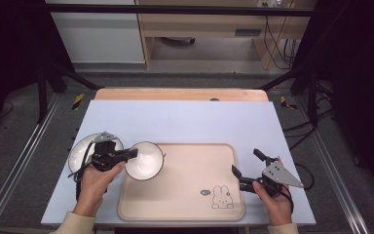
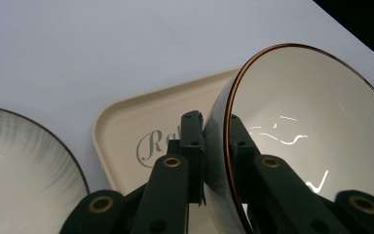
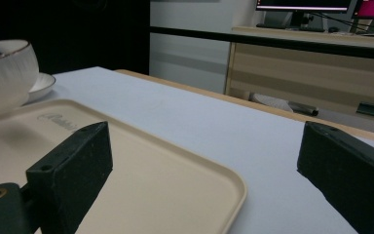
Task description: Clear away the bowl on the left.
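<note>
A white bowl (image 1: 144, 160) with a dark brown rim hangs over the left edge of the beige tray (image 1: 185, 200). My left gripper (image 1: 129, 155) is shut on the bowl's rim, one jaw inside and one outside, as the left gripper view shows on the bowl (image 2: 316, 122). A white plate (image 1: 80, 148) lies on the table left of the tray, under my left hand. My right gripper (image 1: 246, 163) stands open at the tray's right edge with nothing between its jaws. In the right gripper view the bowl (image 3: 2, 73) and plate (image 3: 41, 83) sit far off at the left.
The tray carries a rabbit drawing (image 1: 221, 197) near its front right corner. The pale blue table top (image 1: 185, 119) stretches behind the tray. Black frame posts (image 1: 41, 87) stand at both sides, and a wooden desk (image 3: 311, 63) lies beyond the table.
</note>
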`<state>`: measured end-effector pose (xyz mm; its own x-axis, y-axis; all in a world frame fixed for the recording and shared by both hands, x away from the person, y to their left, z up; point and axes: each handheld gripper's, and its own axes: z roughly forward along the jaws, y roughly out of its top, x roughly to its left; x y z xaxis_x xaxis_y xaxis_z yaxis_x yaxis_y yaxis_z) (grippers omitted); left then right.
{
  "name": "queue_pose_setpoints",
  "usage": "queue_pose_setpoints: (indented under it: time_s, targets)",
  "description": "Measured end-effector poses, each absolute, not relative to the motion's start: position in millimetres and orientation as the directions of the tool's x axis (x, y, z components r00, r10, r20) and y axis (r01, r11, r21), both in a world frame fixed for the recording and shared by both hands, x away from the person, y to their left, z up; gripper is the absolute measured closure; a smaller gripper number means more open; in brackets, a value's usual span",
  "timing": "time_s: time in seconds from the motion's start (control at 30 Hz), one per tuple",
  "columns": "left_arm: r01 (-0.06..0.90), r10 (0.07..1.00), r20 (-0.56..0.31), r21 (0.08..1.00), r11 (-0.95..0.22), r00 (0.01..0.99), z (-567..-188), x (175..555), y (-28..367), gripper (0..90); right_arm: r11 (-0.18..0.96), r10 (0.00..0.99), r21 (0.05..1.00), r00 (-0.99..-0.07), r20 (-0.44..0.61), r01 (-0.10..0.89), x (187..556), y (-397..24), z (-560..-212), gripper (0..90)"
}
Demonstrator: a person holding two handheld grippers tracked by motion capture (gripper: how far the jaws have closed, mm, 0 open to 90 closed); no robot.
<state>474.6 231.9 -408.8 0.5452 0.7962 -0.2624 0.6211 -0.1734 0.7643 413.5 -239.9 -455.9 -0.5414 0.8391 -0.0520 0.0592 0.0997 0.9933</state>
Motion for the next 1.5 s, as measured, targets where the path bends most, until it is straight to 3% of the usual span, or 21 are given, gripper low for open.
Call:
queue_pose_setpoints:
  time_s: [0.77,1.5]
  targets:
    - [0.644,0.735,-0.286,0.721,-0.257,0.615,-402,514,151,81.7,0.151,0.849,0.987,-0.518,-0.105,0.048,412,-246,-457,6.0]
    - [0.68,0.697,-0.337,0.673,-0.292,0.633,-423,520,127,81.7,0.146,0.842,0.988,-0.529,-0.101,0.043,412,-245,-457,6.3]
